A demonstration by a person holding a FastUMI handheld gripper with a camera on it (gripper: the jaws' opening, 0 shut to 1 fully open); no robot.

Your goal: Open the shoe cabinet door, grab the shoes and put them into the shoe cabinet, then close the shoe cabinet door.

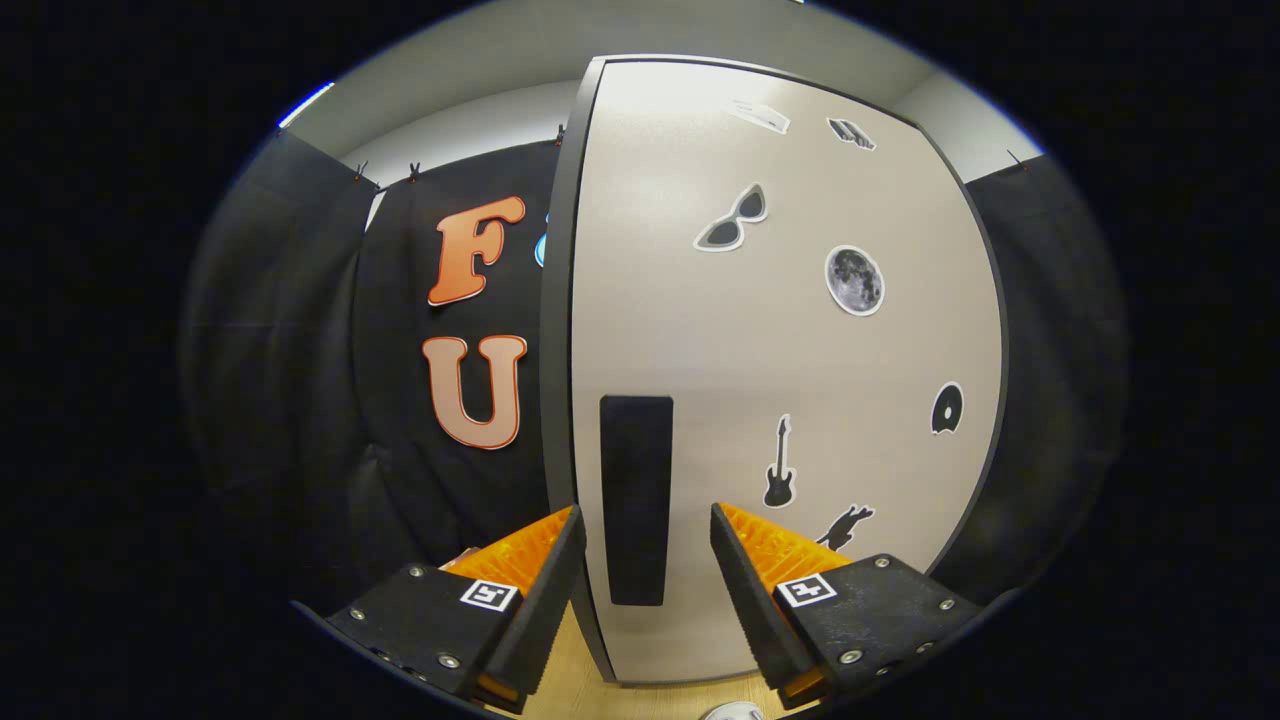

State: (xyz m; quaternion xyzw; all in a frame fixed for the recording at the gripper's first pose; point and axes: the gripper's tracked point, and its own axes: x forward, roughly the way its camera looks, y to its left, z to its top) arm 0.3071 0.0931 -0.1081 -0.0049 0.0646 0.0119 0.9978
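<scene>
The shoe cabinet door (800, 350) stands close in front of me, a pale panel with a dark rim and several small stickers. Its black upright handle (636, 470) sits near the door's left edge. My gripper (645, 510) is open, with the handle between the two fingers. The left finger (548, 575) is by the door's dark left edge, and the right finger (745, 590) is in front of the panel, to the right of the handle. There is a gap between each finger and the handle. A small white object (735, 712), partly cut off, lies below the right finger; I cannot tell what it is.
Black cloth walls (300, 400) hang to the left of and behind the cabinet, and also on its right (1050, 400). A light wooden surface (570, 680) shows under the fingers at the foot of the door.
</scene>
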